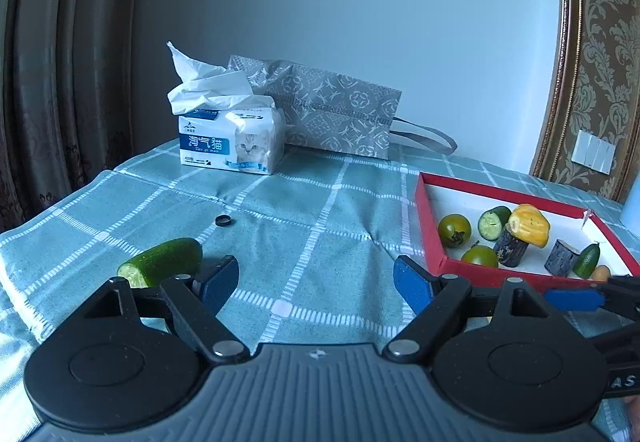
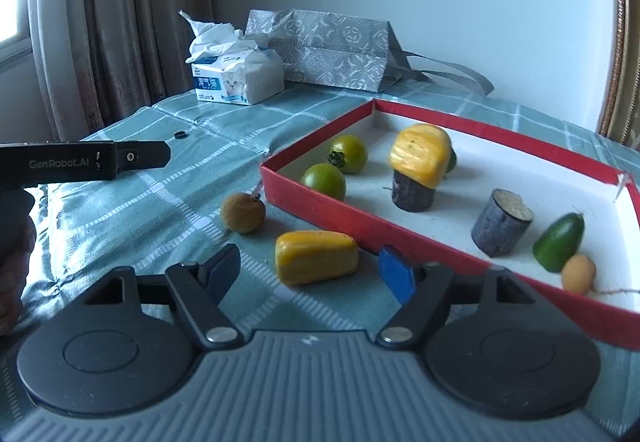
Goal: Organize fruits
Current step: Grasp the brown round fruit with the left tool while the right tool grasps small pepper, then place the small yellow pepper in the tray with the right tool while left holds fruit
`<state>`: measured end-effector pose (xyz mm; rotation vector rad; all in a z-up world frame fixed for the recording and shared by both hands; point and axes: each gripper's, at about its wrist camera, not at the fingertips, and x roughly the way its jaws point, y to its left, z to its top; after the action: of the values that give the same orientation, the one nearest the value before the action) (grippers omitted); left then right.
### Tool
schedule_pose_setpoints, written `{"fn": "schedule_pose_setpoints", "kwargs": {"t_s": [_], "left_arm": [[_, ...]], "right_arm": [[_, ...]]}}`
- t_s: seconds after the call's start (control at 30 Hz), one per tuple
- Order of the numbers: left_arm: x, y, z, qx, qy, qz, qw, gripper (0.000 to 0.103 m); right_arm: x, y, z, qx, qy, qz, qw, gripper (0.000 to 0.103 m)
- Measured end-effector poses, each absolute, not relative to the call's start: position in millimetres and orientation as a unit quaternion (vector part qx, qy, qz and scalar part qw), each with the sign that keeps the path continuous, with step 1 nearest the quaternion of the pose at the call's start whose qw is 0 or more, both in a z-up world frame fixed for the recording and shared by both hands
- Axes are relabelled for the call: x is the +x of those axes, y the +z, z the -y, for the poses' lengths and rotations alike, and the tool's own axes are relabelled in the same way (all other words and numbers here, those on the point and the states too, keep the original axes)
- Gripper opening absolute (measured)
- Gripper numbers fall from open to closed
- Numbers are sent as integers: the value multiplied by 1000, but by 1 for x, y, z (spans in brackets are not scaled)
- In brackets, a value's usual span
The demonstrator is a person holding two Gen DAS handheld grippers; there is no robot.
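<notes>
A red-rimmed tray (image 2: 320, 198) holds two green tomatoes (image 2: 350, 152), a yellow fruit piece (image 2: 420, 158) on a dark stump, a second stump (image 2: 500, 222), a cucumber piece (image 2: 558, 246) and a small tan fruit (image 2: 578, 274). On the cloth before the tray lie a yellow fruit piece (image 2: 316, 256) and a brown round fruit (image 2: 243, 218). My right gripper (image 2: 310, 270) is open, its jaws either side of the yellow piece, just short of it. My left gripper (image 1: 316, 282) is open and empty; a cucumber half (image 1: 162, 262) lies just left of its left finger. The tray (image 1: 472, 266) shows at right.
A tissue pack (image 1: 230, 142) and a patterned grey bag (image 1: 340, 110) stand at the table's back by the wall. A small black ring (image 1: 223, 220) lies on the checked green cloth. Curtains hang at left. The left gripper's side (image 2: 100, 162) shows in the right wrist view.
</notes>
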<state>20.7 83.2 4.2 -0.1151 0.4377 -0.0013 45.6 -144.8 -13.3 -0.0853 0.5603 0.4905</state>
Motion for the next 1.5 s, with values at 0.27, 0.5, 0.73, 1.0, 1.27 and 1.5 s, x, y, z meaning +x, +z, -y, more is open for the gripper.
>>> {"fn": "schedule_pose_setpoints", "kwargs": {"t_s": [0.27,0.5,0.73,1.0,1.27,1.5], "left_arm": [[23,3,-83,-59,-6,-227,972,85],[22,2,-77,-47,-17,-227,973,85],[23,-1,-41,24,-64,-228,971,85],[44,-6,-7,64,-102,-249,961,85],[66,-16,-5,59,-99,-298,948,49],[62,-16,5,85,-108,-288,948,28]], "right_arm": [[58,-18,128,-80,223,-291,927,49],[48,-14,136,-59,212,-274,936,46],[13,6,180,-18,197,-236,951,46],[9,-2,221,22,168,-244,955,46],[2,6,228,37,176,-219,959,46],[0,9,230,46,178,-214,959,46]]}}
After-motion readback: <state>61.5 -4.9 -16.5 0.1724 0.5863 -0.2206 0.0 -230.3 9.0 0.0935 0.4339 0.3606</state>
